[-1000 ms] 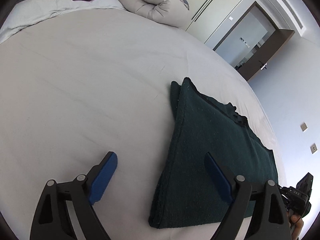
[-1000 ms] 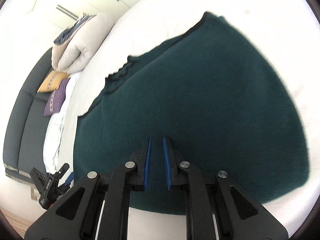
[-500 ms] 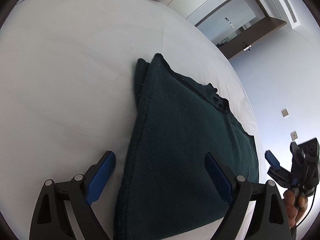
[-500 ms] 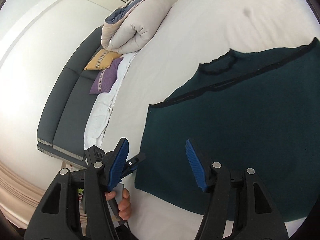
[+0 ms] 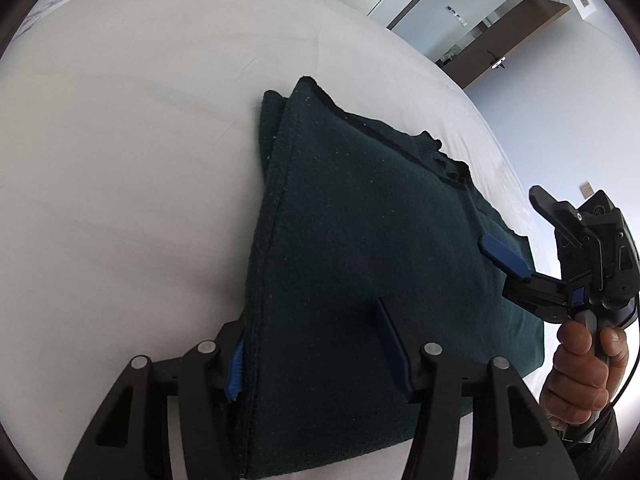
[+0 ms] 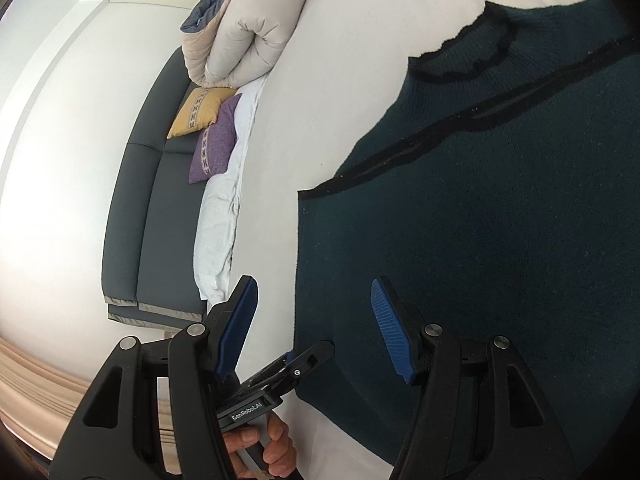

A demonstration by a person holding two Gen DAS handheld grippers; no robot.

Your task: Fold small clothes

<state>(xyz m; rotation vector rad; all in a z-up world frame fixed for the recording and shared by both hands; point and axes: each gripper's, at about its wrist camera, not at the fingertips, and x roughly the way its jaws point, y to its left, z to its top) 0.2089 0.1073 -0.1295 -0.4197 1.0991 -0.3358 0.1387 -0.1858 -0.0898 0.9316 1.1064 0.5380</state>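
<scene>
Moved since before: both grippers have shifted along the folded garment; the left one's jaws have just been closing around its near corner, and the right one's, pressed together a second ago, have sprung apart and swung toward the garment's left side.
Garment: dark green knitted sweater (image 5: pixel 360 264), fuzzy wool-like knit with black ribbed trim along neck and seam, folded into a flat, thick, roughly triangular slab of several layers; it lies on the bed directly ahead of both grippers.
Garment edges: stacked layers show as a straight ridged line on the side by the left gripper's left pad; the scalloped black collar (image 6: pixel 472 60) sits at the far end.
Left gripper (image 5: pixel 316 352): black plastic frame, blue ribbed pads, half spread; the sweater's near folded edge lies between the jaws, the left pad right at that edge, the right pad standing over the fabric. Whether the pads press on it I cannot tell.
Right gripper (image 6: pixel 316 328): same build, jaws spread with nothing between the pads; it hovers over the sweater's near left corner, the right pad above the knit, the left pad above bare sheet.
Right hand (image 5: pixel 580 372): fingers wrapped round the handle, beyond the left gripper's right side.
Bed: smooth pale grey sheet (image 5: pixel 140 160), softly creased, under everything.
Beyond: puffy cream quilted duvet (image 6: pixel 256 24), rolled; mustard (image 6: pixel 200 110) and purple (image 6: pixel 214 146) square cushions; dark grey padded headboard (image 6: pixel 148 216).
</scene>
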